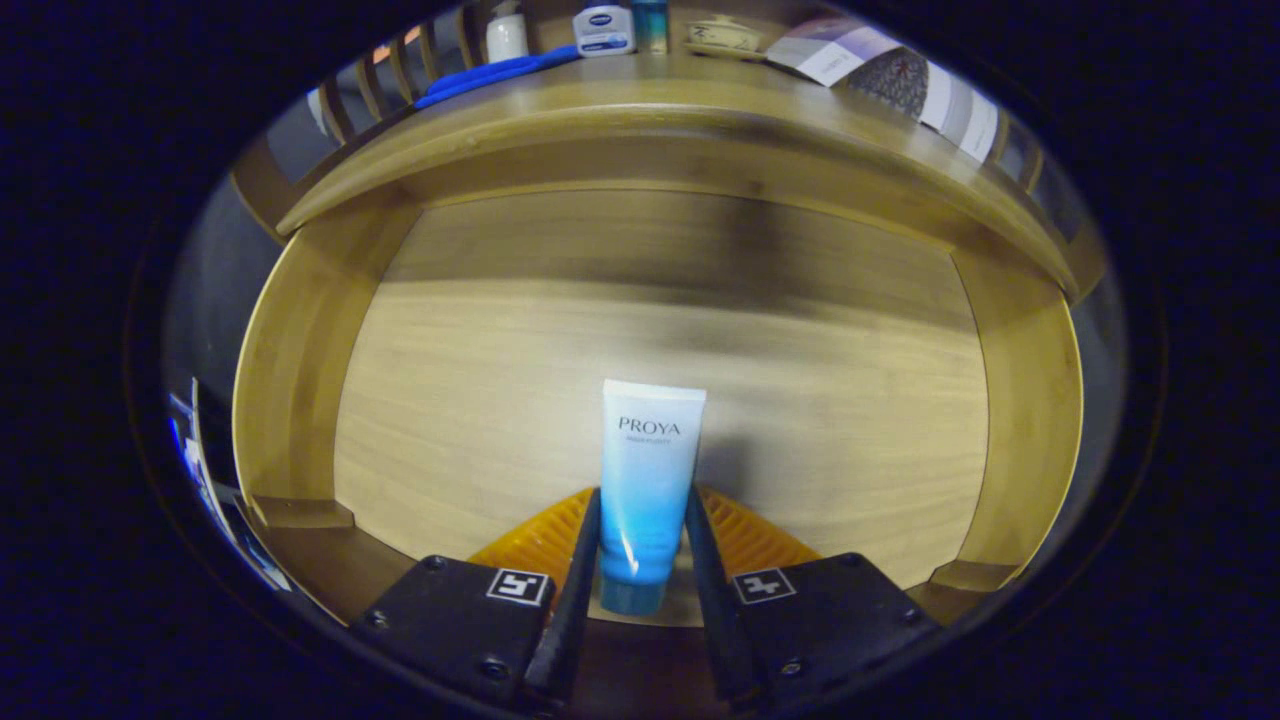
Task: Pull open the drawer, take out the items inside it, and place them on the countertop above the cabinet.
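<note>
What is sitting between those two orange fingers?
In the gripper view, a blue-and-white tube, cap end nearest the camera, lies between the fingers, which grip its sides inside the open drawer.

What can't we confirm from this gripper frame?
- Tube: its cap end sits low between the tool fingers; the pads flank it closely, but firm contact can't be told.
- Drawer: the near corners are covered by the tool body, so more items there can't be ruled out.
- Countertop: the bottles at the back are cut off and too small to identify.
</note>
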